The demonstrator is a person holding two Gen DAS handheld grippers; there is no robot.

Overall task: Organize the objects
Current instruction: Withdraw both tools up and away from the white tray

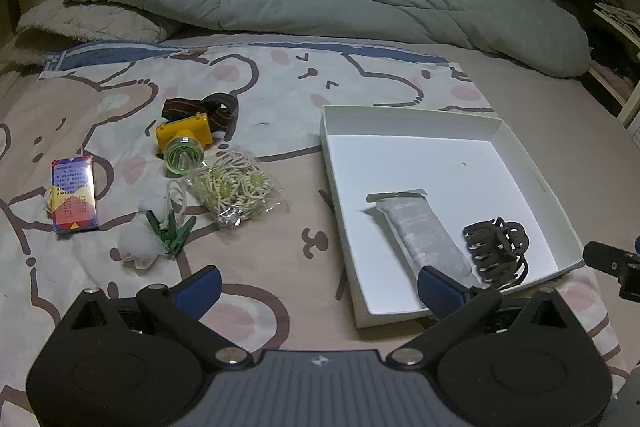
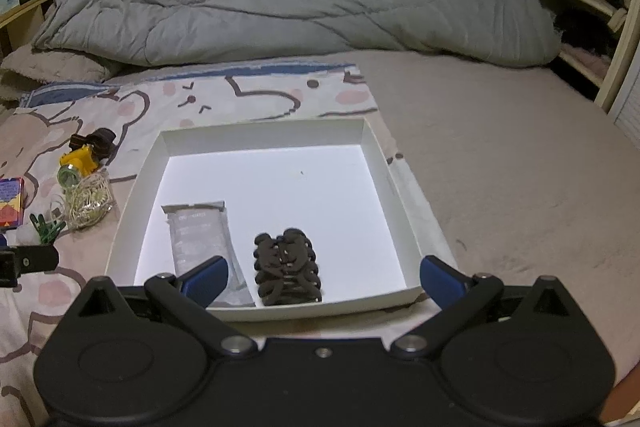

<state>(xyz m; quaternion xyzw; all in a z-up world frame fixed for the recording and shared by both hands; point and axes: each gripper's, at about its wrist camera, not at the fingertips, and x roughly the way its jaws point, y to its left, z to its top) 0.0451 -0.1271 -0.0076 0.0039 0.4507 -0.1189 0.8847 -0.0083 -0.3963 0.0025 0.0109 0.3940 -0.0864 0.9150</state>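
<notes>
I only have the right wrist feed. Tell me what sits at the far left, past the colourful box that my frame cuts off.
Observer: The colourful box lies whole on the cartoon sheet, with nothing further left of it but a bit of white string at its edge.
Operator: Report what the green clips rest on.
Observer: The green clips lie against a white fluffy bundle, which your view nearly hides.
Operator: Give me the left gripper's state.
Observer: The left gripper is open and holds nothing, above the sheet beside the white box's near left corner.
Operator: Describe the headlamp's strap.
Observer: The yellow headlamp's dark strap has orange stripes, coiled behind it.
</notes>
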